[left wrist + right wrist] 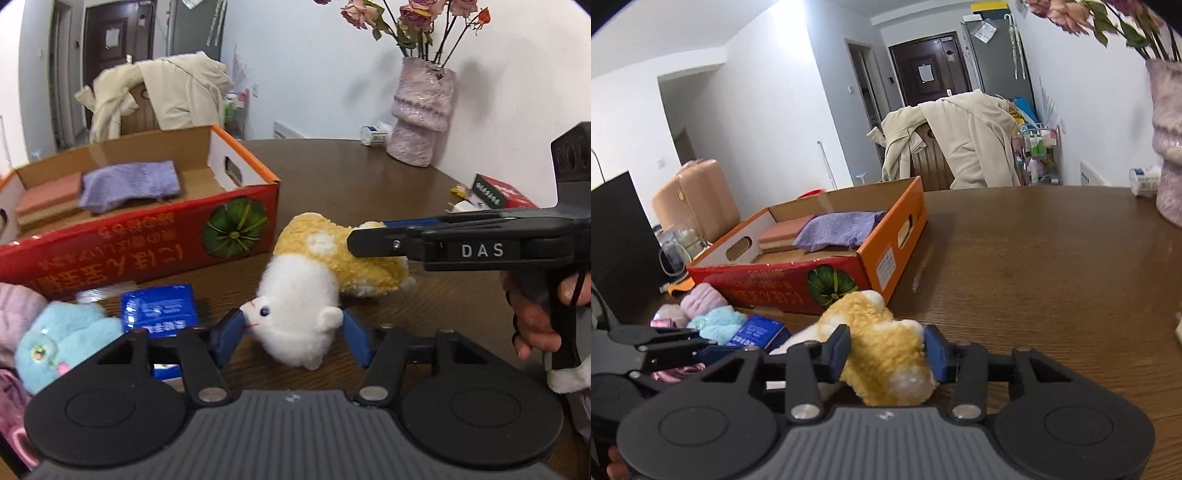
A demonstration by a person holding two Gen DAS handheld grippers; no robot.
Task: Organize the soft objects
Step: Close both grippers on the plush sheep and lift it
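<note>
Both grippers pinch 1 plush toy (314, 284) lying on the table (1034, 258) beside the red box (147, 236): left gripper (293, 332) closed on its white head, right gripper (888, 356) closed on its yellow body, so opposing pulls could strain seams.

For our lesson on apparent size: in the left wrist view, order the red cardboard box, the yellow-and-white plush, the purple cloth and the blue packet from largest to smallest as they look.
1. red cardboard box
2. yellow-and-white plush
3. purple cloth
4. blue packet, partly hidden, so its rank against the farther cloth is unsure.
</note>
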